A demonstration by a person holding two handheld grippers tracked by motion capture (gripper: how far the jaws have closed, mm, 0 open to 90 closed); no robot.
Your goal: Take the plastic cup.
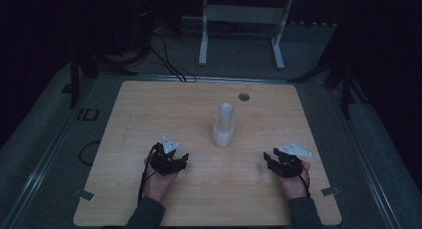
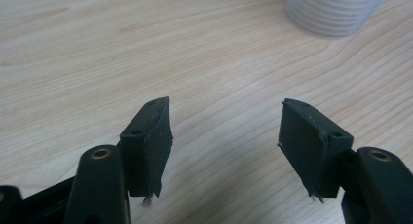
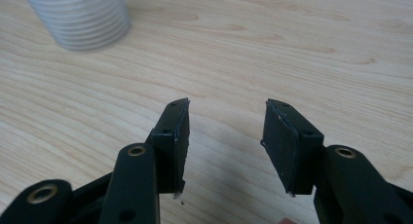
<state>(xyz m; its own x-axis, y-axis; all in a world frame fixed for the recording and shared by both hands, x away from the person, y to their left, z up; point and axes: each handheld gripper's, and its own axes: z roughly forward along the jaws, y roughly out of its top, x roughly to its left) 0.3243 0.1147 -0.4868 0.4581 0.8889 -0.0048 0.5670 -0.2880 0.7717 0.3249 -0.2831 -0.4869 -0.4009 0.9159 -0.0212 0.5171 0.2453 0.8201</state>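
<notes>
Stacked cups [image 1: 224,127] — between 2 empty tongs

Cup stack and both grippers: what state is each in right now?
Stack of white cups: upright on the table, untouched, between the two grippers.
Left gripper: jaws apart, nothing between them, low over the table.
Right gripper: jaws apart, empty, low over the table.

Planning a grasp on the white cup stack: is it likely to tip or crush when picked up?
The cup stack stands tall and narrow, so a push near its top would probably tip it. The ribbed rims seen in the left gripper view suggest thin, light cups that may flex or separate; a gentle low grip seems safer.
</notes>
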